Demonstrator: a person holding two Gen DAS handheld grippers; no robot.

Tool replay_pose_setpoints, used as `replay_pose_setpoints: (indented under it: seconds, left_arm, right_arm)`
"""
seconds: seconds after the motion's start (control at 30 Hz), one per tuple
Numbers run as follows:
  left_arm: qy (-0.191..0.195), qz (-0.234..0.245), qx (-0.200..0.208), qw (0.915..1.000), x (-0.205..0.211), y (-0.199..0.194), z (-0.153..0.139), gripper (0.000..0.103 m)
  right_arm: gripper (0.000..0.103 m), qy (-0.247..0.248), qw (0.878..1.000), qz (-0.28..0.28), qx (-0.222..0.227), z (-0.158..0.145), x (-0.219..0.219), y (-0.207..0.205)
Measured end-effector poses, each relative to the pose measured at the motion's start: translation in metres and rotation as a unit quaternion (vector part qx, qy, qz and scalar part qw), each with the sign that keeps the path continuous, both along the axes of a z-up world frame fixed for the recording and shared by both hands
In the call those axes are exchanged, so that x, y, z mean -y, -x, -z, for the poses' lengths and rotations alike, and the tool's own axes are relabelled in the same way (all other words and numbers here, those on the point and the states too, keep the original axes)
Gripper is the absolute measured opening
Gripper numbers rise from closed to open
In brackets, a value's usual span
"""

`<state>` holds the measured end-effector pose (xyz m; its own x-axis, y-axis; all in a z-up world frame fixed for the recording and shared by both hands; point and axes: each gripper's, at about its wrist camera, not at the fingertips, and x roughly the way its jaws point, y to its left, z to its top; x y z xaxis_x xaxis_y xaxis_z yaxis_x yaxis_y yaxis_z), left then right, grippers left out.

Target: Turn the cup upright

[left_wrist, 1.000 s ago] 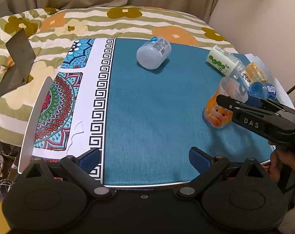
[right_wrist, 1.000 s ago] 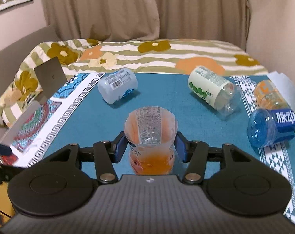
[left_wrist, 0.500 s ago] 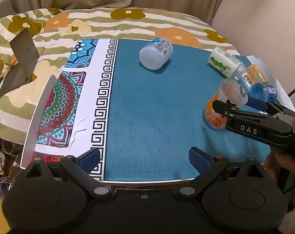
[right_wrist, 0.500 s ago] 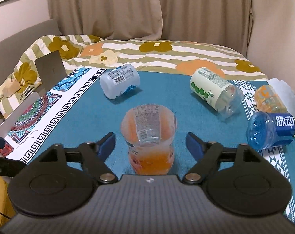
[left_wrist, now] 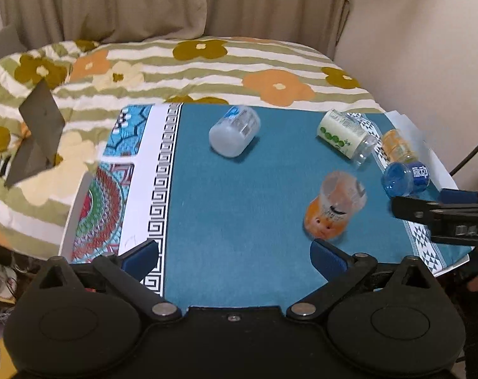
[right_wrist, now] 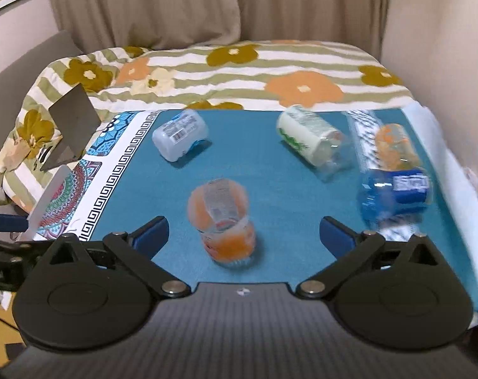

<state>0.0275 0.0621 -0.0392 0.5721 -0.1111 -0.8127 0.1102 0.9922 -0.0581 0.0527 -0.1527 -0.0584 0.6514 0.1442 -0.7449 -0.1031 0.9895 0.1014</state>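
Beige curtains hang behind a bed with a flowered, striped quilt (left_wrist: 207,63), and a worktop under a teal cloth (left_wrist: 239,205) stands before it. From the left wrist view, the left gripper (left_wrist: 235,252) has its jaws spread wide over bare cloth. The orange cup (left_wrist: 333,210) stands upright, mouth up, just beyond its right finger. A white cup (left_wrist: 234,134), a green-dotted cup (left_wrist: 343,135) and a blue cup (left_wrist: 404,178) lie on their sides.

From the right wrist view, the right gripper (right_wrist: 243,230) has its jaws released, clear of the orange cup (right_wrist: 223,221), which stands between the blue pads (right_wrist: 152,230), touching neither.
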Motion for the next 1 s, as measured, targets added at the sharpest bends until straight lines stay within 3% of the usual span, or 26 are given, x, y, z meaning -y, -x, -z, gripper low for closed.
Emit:
replay_pose_setpoints:
  seconds: [0.27, 0.67, 1.0]
  left_arm:
    - [-0.003, 0.001, 0.018, 0.9998, 0.022, 0.009, -0.019, 0.103]
    - [-0.027, 0.010, 0.018, 0.9994, 0.048, 0.016, -0.012, 0.103]
    - [-0.042, 0.011, 0.023, 0.9988, 0.055, 0.016, -0.013, 0.103]
  right_arm:
    - [0.103, 0.045, 0.997, 0.034, -0.057, -0.035, 0.038, 0.017]
    - [0.103, 0.051, 0.994, 0.044, -0.088, -0.016, 0.055, 0.032]
    - [0.103, 0.049, 0.994, 0.041, -0.088, -0.015, 0.056, 0.032]
